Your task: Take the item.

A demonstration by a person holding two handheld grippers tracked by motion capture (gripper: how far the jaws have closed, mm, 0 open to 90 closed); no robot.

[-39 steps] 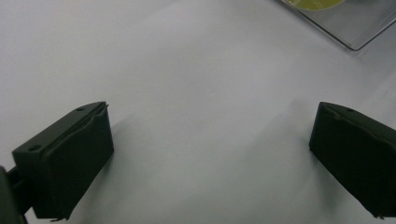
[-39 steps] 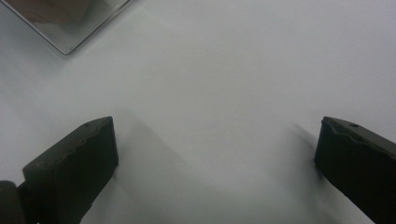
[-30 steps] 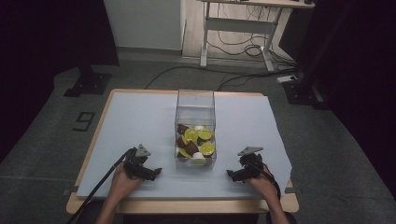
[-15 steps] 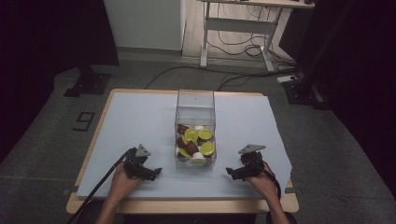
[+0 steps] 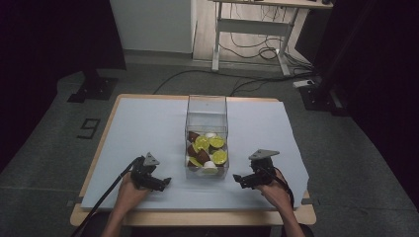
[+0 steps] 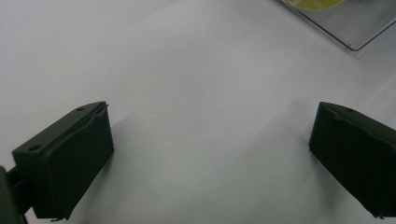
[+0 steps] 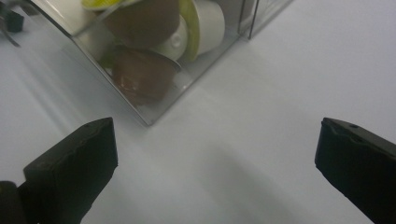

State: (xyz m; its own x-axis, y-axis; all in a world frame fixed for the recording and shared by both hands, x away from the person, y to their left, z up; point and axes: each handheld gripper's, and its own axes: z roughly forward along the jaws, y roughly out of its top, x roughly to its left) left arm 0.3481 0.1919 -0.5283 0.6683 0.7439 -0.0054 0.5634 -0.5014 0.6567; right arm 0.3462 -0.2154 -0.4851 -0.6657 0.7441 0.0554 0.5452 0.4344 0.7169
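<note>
**Both grippers wait beside the box of pods**

Dim room, cables on the floor; the pale tabletop (image 5: pixel 148 128) carries a clear box (image 5: pixel 206 111) lying between the two grippers. It holds green, brown and white pods (image 5: pixel 206 148). Work looks about to begin: the next move likely calls for reaching up and over the rim. Left gripper (image 5: pixel 159 183) and right gripper (image 5: pixel 242 180) rest low, jaws spread wide, holding nothing.

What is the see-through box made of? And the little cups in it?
The box looks like clear hard plastic, maybe acrylic: glossy, sharp-edged, and you see straight through it. The cups look like smooth plastic pods, brown and white, some with shiny lime-green tops.
</note>
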